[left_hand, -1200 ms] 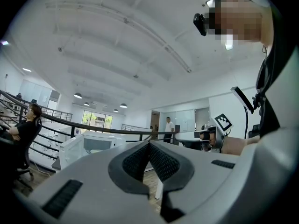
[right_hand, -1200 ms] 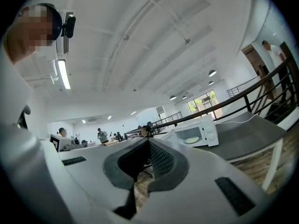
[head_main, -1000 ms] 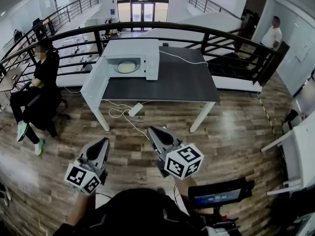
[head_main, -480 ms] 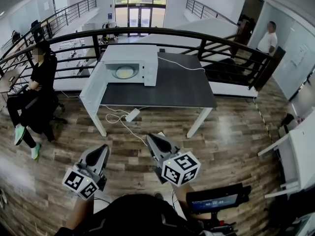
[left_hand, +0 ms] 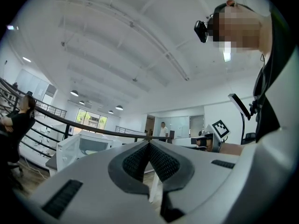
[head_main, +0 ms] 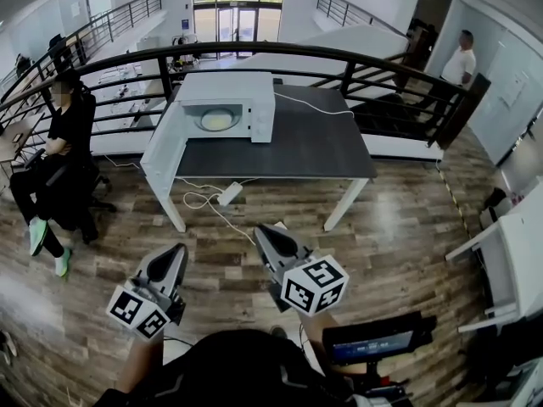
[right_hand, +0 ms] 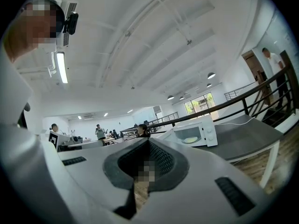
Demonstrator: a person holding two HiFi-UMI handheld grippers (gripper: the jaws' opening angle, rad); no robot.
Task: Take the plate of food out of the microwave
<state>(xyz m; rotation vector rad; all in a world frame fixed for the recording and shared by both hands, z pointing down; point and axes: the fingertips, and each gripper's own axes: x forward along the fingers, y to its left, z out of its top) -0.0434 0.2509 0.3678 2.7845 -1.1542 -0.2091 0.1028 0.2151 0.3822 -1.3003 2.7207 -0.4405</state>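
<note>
A white microwave (head_main: 227, 102) stands on the dark grey table (head_main: 305, 142), far ahead of me across the wooden floor. Its door (head_main: 161, 142) hangs open to the left. Inside lies a plate of pale yellow food (head_main: 217, 119). My left gripper (head_main: 176, 251) and right gripper (head_main: 263, 231) are held low near my body, side by side, pointing toward the table. Both are shut with nothing between the jaws. The left gripper view shows the microwave (left_hand: 86, 146) beyond the left gripper (left_hand: 149, 143). The right gripper view shows the microwave (right_hand: 195, 132) and plate (right_hand: 190, 139) beyond the right gripper (right_hand: 148, 142).
A black railing (head_main: 356, 58) curves behind the table. A person sits on a chair (head_main: 59, 142) at the left, and another person (head_main: 463, 56) stands at the far right. A power strip with a cable (head_main: 227, 195) lies under the table. A white desk (head_main: 509, 253) is at the right.
My left gripper has drifted slightly; the right one holds still. Both stay shut and empty. The microwave, its open door and the plate have not moved.
</note>
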